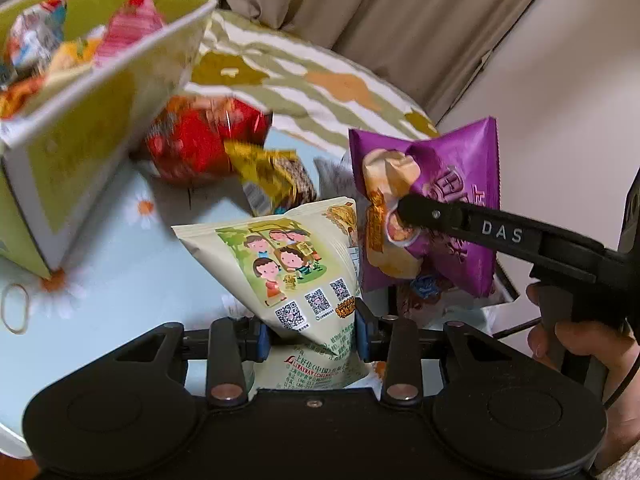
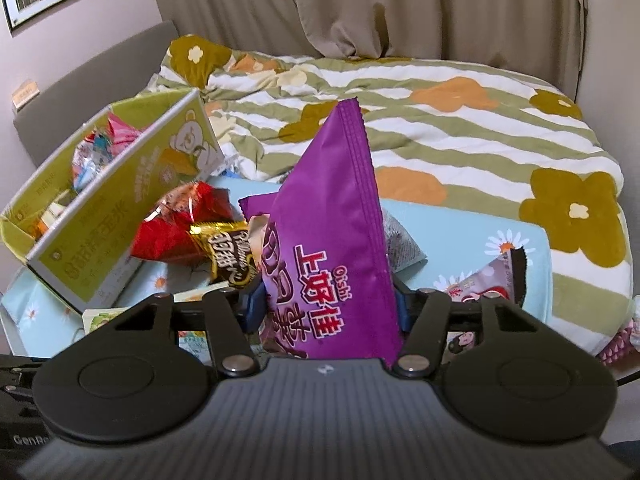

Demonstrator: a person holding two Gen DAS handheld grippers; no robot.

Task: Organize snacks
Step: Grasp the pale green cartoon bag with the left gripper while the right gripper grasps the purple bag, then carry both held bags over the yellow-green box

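A: Where is the green box [image 1: 76, 120] being kept?

B: On the light blue surface [image 1: 132, 264], left of both bags.

A: And the bags?

B: The purple bag [image 2: 332, 240] is being gripped upright between the pads of the right hand-held gripper [image 2: 324, 304]; the pale cartoon bag [image 1: 288, 260] is being pinched by the left hand-held gripper [image 1: 310, 332].

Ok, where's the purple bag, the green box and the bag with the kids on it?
purple bag [image 2: 332, 216], right wrist view, on its smooth purple side.
green box [image 2: 132, 196], right wrist view, on its long outer wall.
bag with the kids [image 1: 280, 264], left wrist view, on the cartoon picture.
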